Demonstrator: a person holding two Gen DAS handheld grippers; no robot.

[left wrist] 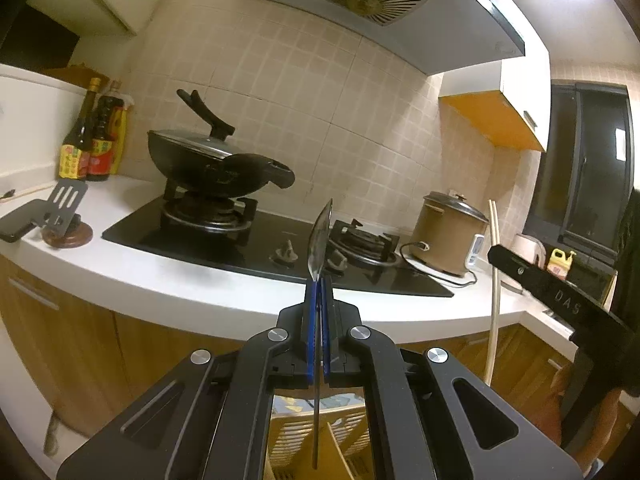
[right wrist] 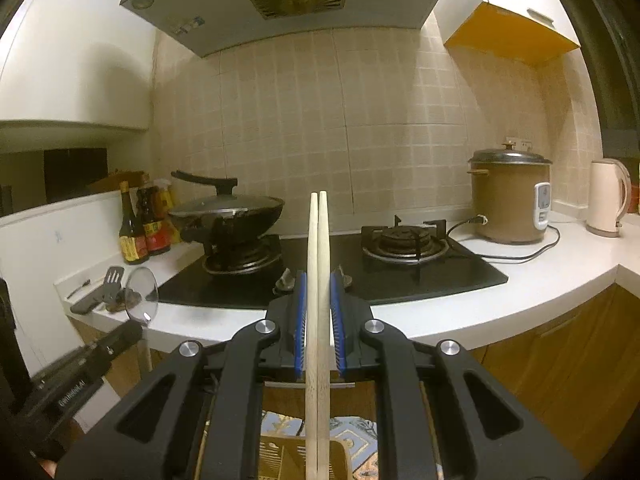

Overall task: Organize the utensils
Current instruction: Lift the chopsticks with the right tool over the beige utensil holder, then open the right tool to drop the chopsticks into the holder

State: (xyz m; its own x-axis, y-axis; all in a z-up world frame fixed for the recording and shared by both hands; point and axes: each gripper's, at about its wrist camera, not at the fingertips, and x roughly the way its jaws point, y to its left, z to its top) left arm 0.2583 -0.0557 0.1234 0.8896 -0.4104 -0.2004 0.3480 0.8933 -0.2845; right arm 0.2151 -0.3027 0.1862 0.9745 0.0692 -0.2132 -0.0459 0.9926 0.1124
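Note:
My left gripper (left wrist: 319, 286) is shut on a metal spoon (left wrist: 320, 236), which I see edge-on with its bowl pointing up and its handle running down between the blue pads. The right wrist view shows that spoon's shiny bowl (right wrist: 141, 294) at the lower left. My right gripper (right wrist: 319, 280) is shut on a pair of wooden chopsticks (right wrist: 318, 240) that stand upright; the chopsticks (left wrist: 494, 280) also show at the right of the left wrist view. Under both grippers sits a tan slotted utensil basket (left wrist: 288, 432) (right wrist: 276, 456), mostly hidden by the gripper bodies.
A white counter (right wrist: 500, 304) carries a black gas hob (right wrist: 460, 272) with a lidded wok (right wrist: 228, 216) on the left burner. A rice cooker (right wrist: 508, 200) and kettle (right wrist: 606, 196) stand to the right; sauce bottles (right wrist: 134, 228) and a slotted spatula (left wrist: 68, 200) to the left.

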